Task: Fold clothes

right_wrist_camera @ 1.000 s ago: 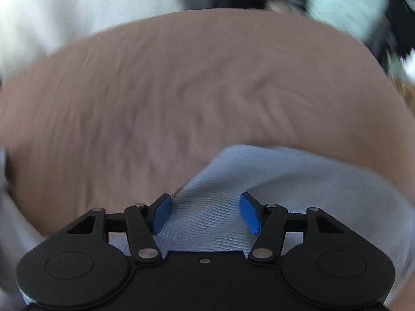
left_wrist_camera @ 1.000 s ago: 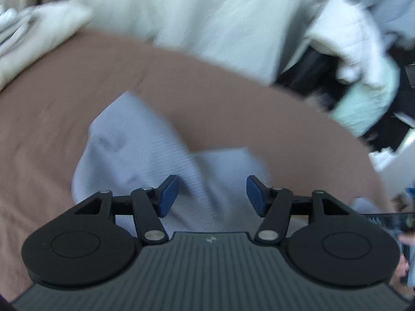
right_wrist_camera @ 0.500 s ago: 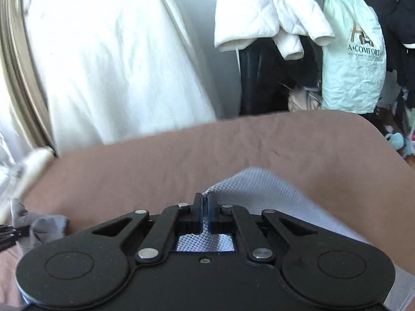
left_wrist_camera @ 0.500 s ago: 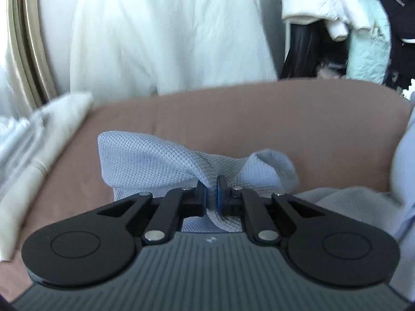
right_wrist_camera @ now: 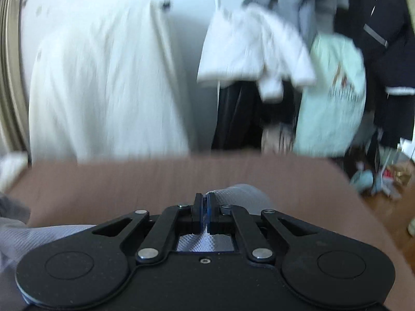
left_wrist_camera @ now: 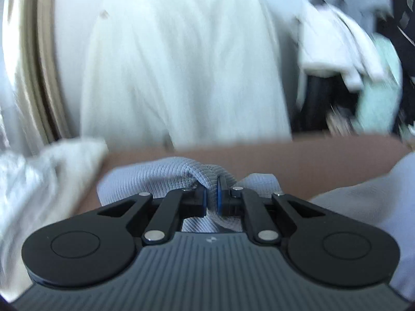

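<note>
Now both claws clamped, left claw (left_wrist_camera: 212, 197), right claw (right_wrist_camera: 203, 208), pale blue garment (left_wrist_camera: 145, 178) lifted higher.

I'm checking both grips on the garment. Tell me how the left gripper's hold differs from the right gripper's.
The left gripper pinches a thick bunched fold of the light blue garment, which bulges past its jaws; the right gripper clamps a thin edge, with little cloth showing beyond. The left jaws stand slightly parted by the fabric; the right jaws are nearly together. Both are shut on the same garment above the brown bed cover.
</note>
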Demonstrator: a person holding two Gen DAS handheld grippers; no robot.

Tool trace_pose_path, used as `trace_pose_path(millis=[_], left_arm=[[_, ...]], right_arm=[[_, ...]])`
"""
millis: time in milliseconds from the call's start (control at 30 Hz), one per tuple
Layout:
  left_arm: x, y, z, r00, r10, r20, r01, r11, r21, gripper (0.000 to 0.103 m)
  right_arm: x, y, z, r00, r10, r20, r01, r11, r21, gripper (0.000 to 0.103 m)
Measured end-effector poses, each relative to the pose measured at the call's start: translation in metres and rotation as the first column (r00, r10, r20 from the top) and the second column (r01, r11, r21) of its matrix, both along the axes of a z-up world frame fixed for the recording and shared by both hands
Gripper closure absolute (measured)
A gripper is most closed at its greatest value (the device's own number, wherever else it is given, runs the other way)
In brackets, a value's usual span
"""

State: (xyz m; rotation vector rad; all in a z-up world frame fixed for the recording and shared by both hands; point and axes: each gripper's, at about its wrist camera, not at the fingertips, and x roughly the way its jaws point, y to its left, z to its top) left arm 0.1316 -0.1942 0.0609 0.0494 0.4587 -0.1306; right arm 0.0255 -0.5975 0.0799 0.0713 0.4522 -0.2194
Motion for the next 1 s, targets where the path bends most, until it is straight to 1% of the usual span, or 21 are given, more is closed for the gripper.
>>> trace_pose_path(millis=[67,100,133,167,200,233,267,300,333,367,433,500,533,567,600,667,700,767,867,933,1000], left_arm=[[0.042,-0.003,0.023,0.994,0.058,0.089,-0.057,0.998,-0.017,0.096],[0.063,-0.008,0.032,0.988,0.086,0.125,-0.085,0.996,-0.012,0.093],[0.085,-0.016,0.036,0.988,0.092,0.122,-0.094,0.995,0.012,0.081],[0.107,-0.023,0.039,0.991,0.093,0.1,-0.097,0.995,0.036,0.066],[0.129,-0.028,0.036,0.997,0.081,-0.012,-0.08,0.995,0.058,0.045],[0.14,-0.03,0.028,0.99,0.102,-0.099,-0.096,0.994,0.061,0.045],[0.135,-0.029,0.019,0.988,0.093,-0.121,-0.088,0.995,0.047,0.045],[0.128,-0.027,0.011,0.987,0.082,-0.142,-0.077,0.996,0.034,0.045],[0.113,-0.024,-0.001,0.986,0.055,-0.159,-0.051,0.998,0.031,0.042],[0.097,-0.02,-0.013,0.984,0.029,-0.176,-0.024,0.999,0.028,0.041],[0.062,-0.009,-0.039,0.974,-0.004,-0.225,0.009,1.0,0.022,0.041],[0.026,0.009,-0.063,0.962,-0.014,-0.273,0.009,1.0,-0.019,0.041],[0.009,0.02,-0.075,0.954,-0.015,-0.299,-0.001,0.999,-0.055,0.041],[-0.006,0.029,-0.086,0.946,-0.013,-0.324,-0.017,0.996,-0.088,0.041],[-0.019,0.037,-0.094,0.937,-0.006,-0.35,-0.038,0.992,-0.119,0.041],[-0.043,0.05,-0.107,0.92,0.004,-0.391,-0.08,0.981,-0.178,0.041],[-0.055,0.056,-0.112,0.916,-0.004,-0.402,-0.086,0.975,-0.207,0.041],[-0.078,0.068,-0.12,0.907,-0.022,-0.419,-0.097,0.961,-0.26,0.041],[-0.106,0.075,-0.128,0.901,-0.045,-0.432,-0.098,0.948,-0.304,0.04],[-0.118,0.08,-0.133,0.884,-0.096,-0.458,-0.09,0.925,-0.368,0.04],[-0.129,0.081,-0.139,0.863,-0.163,-0.478,-0.071,0.897,-0.435,0.039]], right_arm=[[0.025,0.001,0.027,0.995,-0.033,0.092,0.041,0.996,-0.081,0.101],[0.037,0.001,0.04,0.989,-0.045,0.14,0.059,0.994,-0.097,0.101],[0.051,-0.001,0.048,0.982,-0.054,0.178,0.068,0.995,-0.078,0.1],[0.067,-0.005,0.053,0.977,-0.061,0.206,0.072,0.996,-0.047,0.099],[0.083,-0.008,0.055,0.979,-0.067,0.191,0.072,0.997,-0.017,0.092],[0.095,-0.009,0.053,0.988,-0.08,0.132,0.078,0.997,0.016,0.077],[0.098,-0.01,0.046,0.99,-0.107,0.095,0.101,0.993,0.062,0.066],[0.09,-0.009,0.035,0.988,-0.121,0.094,0.112,0.988,0.102,0.042],[0.08,-0.008,0.023,0.988,-0.118,0.099,0.105,0.986,0.13,0.03],[0.07,-0.007,0.009,0.99,-0.106,0.089,0.092,0.985,0.149,0.029],[0.053,-0.007,-0.025,0.997,-0.073,0.021,0.069,0.986,0.154,0.029],[0.038,-0.014,-0.062,0.995,-0.083,-0.054,0.091,0.983,0.16,0.029],[0.033,-0.02,-0.076,0.989,-0.096,-0.109,0.115,0.978,0.175,0.029],[0.029,-0.028,-0.088,0.979,-0.108,-0.171,0.142,0.97,0.198,0.029],[0.024,-0.036,-0.095,0.972,-0.12,-0.203,0.167,0.958,0.232,0.029],[0.01,-0.054,-0.098,0.967,-0.147,-0.21,0.21,0.925,0.318,0.029],[0.002,-0.062,-0.098,0.965,-0.167,-0.204,0.231,0.908,0.35,0.029],[-0.014,-0.073,-0.098,0.956,-0.223,-0.192,0.282,0.881,0.38,0.029],[-0.029,-0.088,-0.1,0.937,-0.268,-0.225,0.341,0.841,0.42,0.029],[-0.032,-0.097,-0.099,0.936,-0.268,-0.229,0.346,0.822,0.452,0.029],[-0.042,-0.096,-0.101,0.933,-0.276,-0.233,0.356,0.812,0.462,0.029]])
